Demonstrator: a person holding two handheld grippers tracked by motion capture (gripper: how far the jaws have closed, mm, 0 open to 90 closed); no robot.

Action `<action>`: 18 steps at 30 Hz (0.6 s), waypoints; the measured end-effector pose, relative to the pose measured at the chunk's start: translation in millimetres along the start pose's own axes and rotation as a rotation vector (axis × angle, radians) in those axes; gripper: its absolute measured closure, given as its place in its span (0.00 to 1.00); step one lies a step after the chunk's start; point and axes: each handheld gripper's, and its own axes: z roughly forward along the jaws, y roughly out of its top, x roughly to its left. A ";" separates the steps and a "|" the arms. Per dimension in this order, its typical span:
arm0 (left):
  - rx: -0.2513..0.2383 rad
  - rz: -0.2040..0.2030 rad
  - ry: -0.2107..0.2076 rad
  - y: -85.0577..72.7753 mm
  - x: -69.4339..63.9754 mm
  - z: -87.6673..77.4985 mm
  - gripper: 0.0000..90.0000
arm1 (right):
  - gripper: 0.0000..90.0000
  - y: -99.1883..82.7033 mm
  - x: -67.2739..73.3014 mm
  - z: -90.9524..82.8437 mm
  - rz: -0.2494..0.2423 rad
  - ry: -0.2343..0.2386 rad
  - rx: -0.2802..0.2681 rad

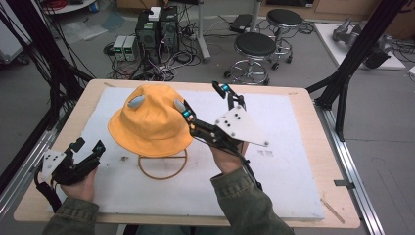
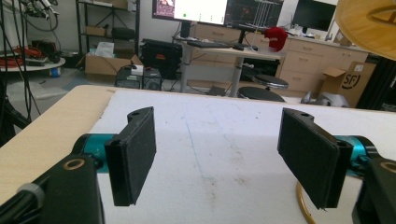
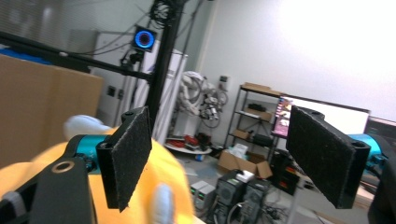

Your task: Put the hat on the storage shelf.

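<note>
A yellow bucket hat [image 1: 147,125] with two grey ear-like patches sits on a wooden ring stand [image 1: 163,166] on the white board. My right gripper [image 1: 203,100] is raised just right of the hat's crown, open, with one jaw close to the hat. In the right gripper view the open gripper [image 3: 219,158] holds nothing, and the blurred hat [image 3: 173,177] lies low at the left. My left gripper [image 1: 89,145] rests open near the board's left front corner, apart from the hat. The left gripper view has the empty open gripper [image 2: 217,158], the stand's ring [image 2: 301,205] and the hat brim [image 2: 369,23].
The white board [image 1: 293,161] covers most of the wooden table [image 1: 303,105]. Black frame posts [image 1: 359,44] stand at both sides. Stools [image 1: 254,49], computer boxes [image 1: 156,29] and cables lie on the floor beyond the far edge.
</note>
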 end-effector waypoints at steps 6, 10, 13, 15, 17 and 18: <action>0.001 0.000 0.001 0.0 -0.1 -0.3 0.31 | 0.24 -3.8 -21.7 -12.9 0.012 -0.076 0.010; 0.001 0.000 0.001 -0.1 0.0 -0.3 0.31 | 0.24 -7.4 -37.3 -21.8 0.040 -0.120 0.026; 0.001 -0.001 0.002 -0.1 -0.2 -0.3 0.31 | 0.23 -11.3 -47.1 -28.4 0.063 -0.153 0.040; 0.001 0.000 0.003 -0.1 -0.2 -0.4 0.31 | 0.23 -15.4 -52.8 -32.8 0.063 -0.175 0.055; 0.001 0.000 0.004 -0.1 -0.3 -0.4 0.31 | 0.23 -20.1 -57.3 -37.8 0.070 -0.194 0.072; 0.001 0.000 0.004 -0.2 -0.3 -0.4 0.31 | 0.23 -22.5 -59.6 -40.4 0.074 -0.207 0.082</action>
